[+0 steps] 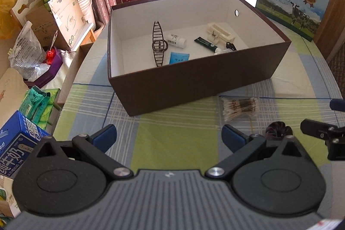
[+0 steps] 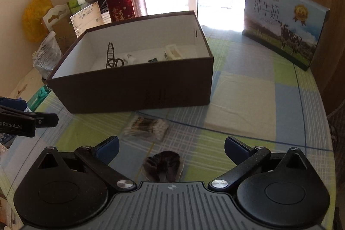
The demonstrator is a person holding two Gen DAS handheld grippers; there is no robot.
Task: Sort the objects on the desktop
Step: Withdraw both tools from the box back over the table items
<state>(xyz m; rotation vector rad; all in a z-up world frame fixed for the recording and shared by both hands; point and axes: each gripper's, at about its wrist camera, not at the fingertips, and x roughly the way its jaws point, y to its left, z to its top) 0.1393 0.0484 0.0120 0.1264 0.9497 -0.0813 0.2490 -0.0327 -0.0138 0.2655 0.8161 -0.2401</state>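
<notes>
A brown box (image 1: 194, 83) with a white inside stands on the checked tablecloth; it also shows in the right wrist view (image 2: 133, 92). In it lie a dark metal ladder-like clip (image 1: 159, 43), a white bottle (image 1: 176, 40), a blue packet (image 1: 179, 57), a dark tube (image 1: 207, 43) and a white plastic piece (image 1: 220, 32). A pack of cotton swabs (image 1: 240, 108) (image 2: 148, 126) lies in front of the box. A dark hair scrunchie (image 2: 163, 165) (image 1: 278, 133) lies between my open right gripper's fingers (image 2: 171, 149). My left gripper (image 1: 169, 136) is open and empty.
A blue milk carton box (image 1: 293, 8) (image 2: 284, 23) stands at the back right of the table. Cluttered boxes, bags and packets (image 1: 43, 36) fill the left side beyond the table edge. A blue milk pack (image 1: 17, 143) stands at the near left.
</notes>
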